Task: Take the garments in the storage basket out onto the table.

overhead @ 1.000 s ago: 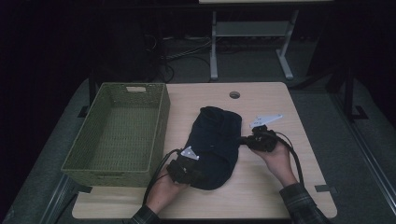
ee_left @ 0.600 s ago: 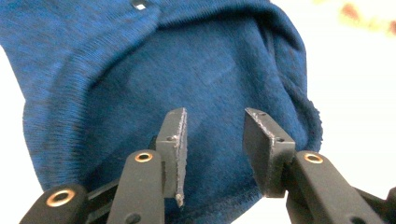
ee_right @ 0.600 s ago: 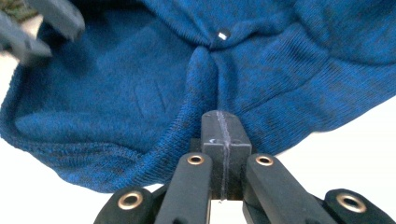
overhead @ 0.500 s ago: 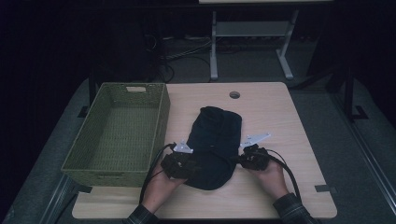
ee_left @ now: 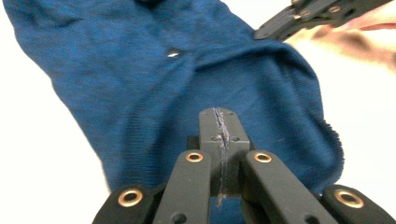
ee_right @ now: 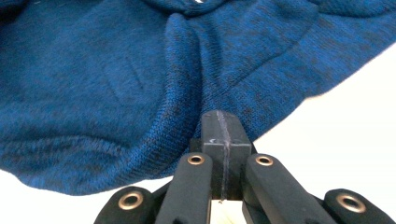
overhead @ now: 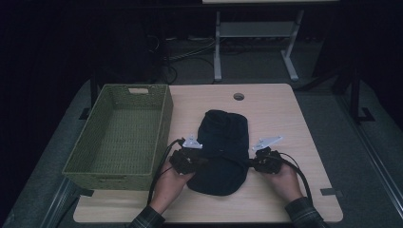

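Lying flat on the table (overhead: 294, 118) between both tools, the blue knit garment (overhead: 221, 152) looks near black from the high view, while the gripper views show it as blue with a small shiny snap (ee_left: 173, 53) and a frayed hem edge. Left gripper (overhead: 197, 159) sits at the garment's left edge, and its own view shows the jaws pressed together with blue threads caught along the seam between them, so it is pinching the fabric; those jaws have just been closing, with the cloth between them. Right gripper (overhead: 252, 164) sits at the garment's right edge, jaws closed tight on a fold of the knit, seen up close from its own camera (ee_right: 222, 135). Left gripper view also catches the other tool's black jaws at upper right, beyond the cloth. High view adds a green woven basket (overhead: 164, 123) just left of the left gripper, and a round hole (overhead: 238, 96) in the tabletop beyond the garment. Both hands come in from the near edge, left hand (overhead: 172, 183) and right hand (overhead: 284, 180) wrapped around the tool bodies, plaid sleeves at the wrists, tools pointing inward toward each other.
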`<state>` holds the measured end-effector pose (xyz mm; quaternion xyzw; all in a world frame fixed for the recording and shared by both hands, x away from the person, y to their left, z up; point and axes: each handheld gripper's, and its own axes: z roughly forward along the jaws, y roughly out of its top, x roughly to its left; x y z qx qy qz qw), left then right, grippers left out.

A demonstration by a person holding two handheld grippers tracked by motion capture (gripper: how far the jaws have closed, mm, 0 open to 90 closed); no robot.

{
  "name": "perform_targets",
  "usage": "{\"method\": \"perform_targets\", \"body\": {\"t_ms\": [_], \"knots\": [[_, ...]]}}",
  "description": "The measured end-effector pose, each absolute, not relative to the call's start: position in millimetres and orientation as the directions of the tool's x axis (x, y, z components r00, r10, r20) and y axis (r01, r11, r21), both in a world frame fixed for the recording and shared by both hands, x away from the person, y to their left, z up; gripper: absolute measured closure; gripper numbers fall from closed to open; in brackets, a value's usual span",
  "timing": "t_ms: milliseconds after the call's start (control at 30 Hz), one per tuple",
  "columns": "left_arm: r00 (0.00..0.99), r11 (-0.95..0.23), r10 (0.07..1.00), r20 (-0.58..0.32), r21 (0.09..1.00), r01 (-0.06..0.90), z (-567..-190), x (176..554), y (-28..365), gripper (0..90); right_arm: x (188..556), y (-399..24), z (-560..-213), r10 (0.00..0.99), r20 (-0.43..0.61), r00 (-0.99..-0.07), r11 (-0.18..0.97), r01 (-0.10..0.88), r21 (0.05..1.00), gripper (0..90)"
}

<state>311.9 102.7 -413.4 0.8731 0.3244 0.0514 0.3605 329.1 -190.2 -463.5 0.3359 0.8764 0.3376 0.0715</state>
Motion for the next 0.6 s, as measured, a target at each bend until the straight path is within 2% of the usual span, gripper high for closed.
{"method": "perform_targets", "body": {"t_ms": [267,600], "knots": [[0.762,-0.536,0.634,-0.128,0.638,0.553,-426.2,334.9,92.5,90.0,328.7,-221.0,-462.8,0.67,0.088,-0.737,0.534,0.561,0.633,90.0],[0.767,-0.58,0.627,-0.139,0.574,0.578,-453.5,348.3,83.1,90.0,320.9,-228.4,-462.5,0.67,0.083,-0.737,0.538,0.56,0.63,90.0]]}}
